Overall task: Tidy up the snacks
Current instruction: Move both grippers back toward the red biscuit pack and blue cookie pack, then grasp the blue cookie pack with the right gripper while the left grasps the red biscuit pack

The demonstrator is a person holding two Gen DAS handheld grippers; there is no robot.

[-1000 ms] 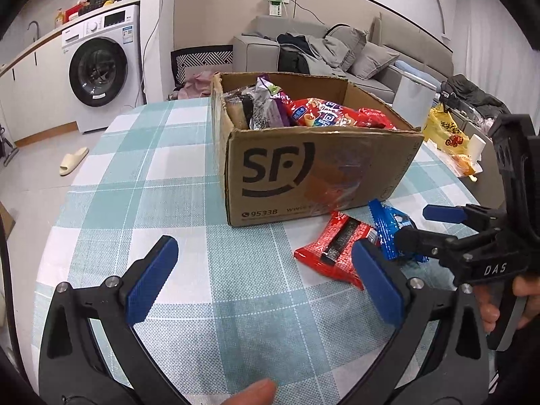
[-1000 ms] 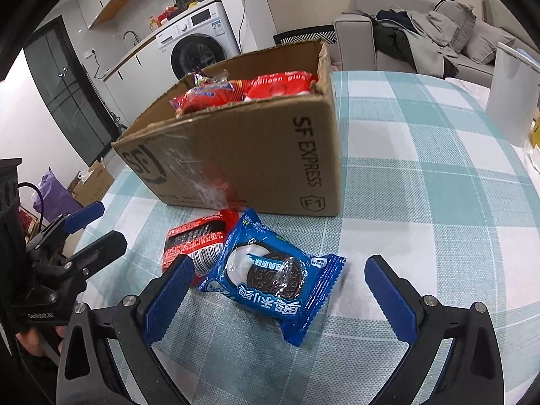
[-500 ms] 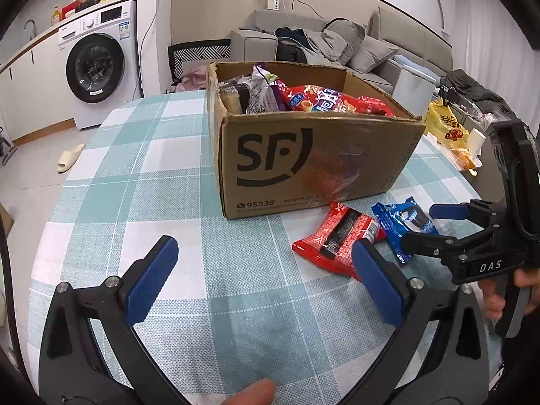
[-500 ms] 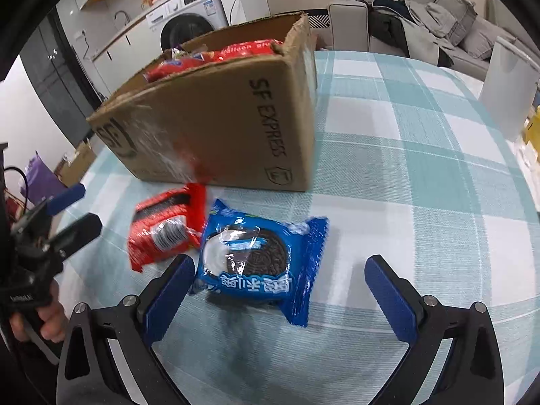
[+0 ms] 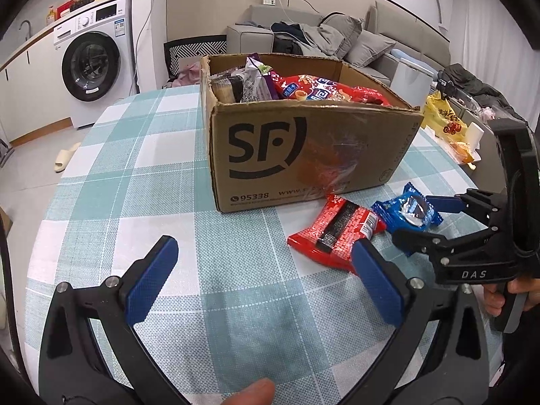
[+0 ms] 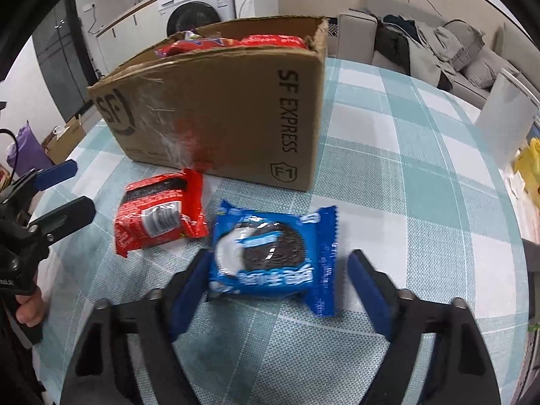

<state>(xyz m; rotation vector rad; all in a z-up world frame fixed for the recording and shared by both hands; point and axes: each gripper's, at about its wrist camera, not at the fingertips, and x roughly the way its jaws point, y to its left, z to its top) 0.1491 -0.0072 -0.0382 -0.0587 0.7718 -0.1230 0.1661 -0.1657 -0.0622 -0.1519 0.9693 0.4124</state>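
A cardboard SF box [image 5: 303, 152] [image 6: 222, 114] full of snack bags stands on the checked tablecloth. In front of it lie a red snack packet [image 5: 334, 233] [image 6: 158, 212] and a blue cookie packet [image 5: 408, 207] [image 6: 273, 256]. My right gripper [image 6: 276, 283] [image 5: 422, 219] is open, with the blue packet between its fingers; the left finger is close to the packet's edge. My left gripper [image 5: 266, 270] is open and empty over the cloth, its right fingertip [image 5: 368, 260] just short of the red packet.
A white bin [image 6: 506, 121] and a yellow bag [image 5: 445, 121] sit at the table's right edge. A washing machine [image 5: 91, 64] and a sofa [image 5: 324, 37] stand beyond the table. The cloth left of the box is bare.
My right gripper has moved forward around the blue packet and its jaws have narrowed. My left gripper has pulled back slightly; the box looks farther away.
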